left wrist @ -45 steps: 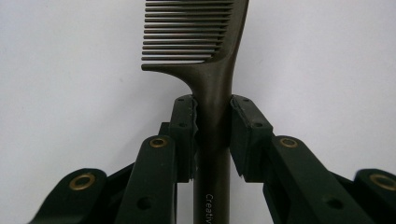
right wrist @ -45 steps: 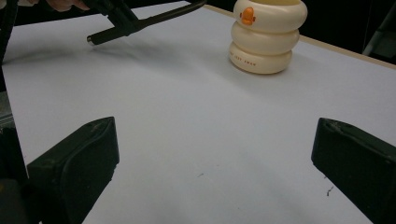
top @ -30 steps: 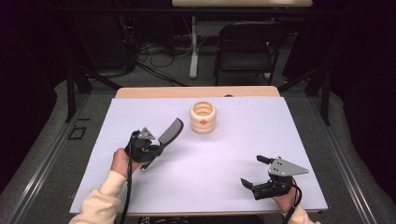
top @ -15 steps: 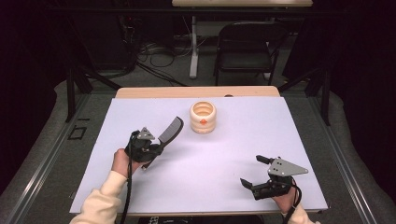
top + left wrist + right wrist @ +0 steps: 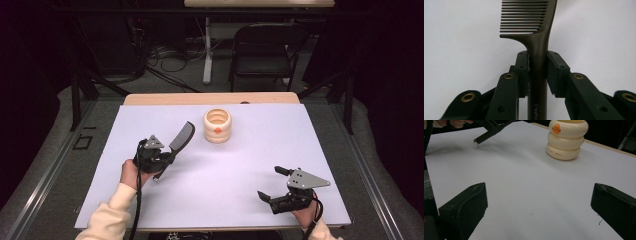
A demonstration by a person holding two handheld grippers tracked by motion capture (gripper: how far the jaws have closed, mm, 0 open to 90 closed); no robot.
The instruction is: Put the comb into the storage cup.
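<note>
Matte dark comb (image 5: 537, 37) clamped in left tool (image 5: 538, 72), right tool (image 5: 536, 202) spread wide, ribbed cream cup (image 5: 218, 125)

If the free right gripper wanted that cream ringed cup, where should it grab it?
Probably from above: one of the fingers inside the open mouth, one outside, pinching the rim of the cup. It stands upright and its bulging rings look too wide and rounded for a side grip by the right gripper.
</note>
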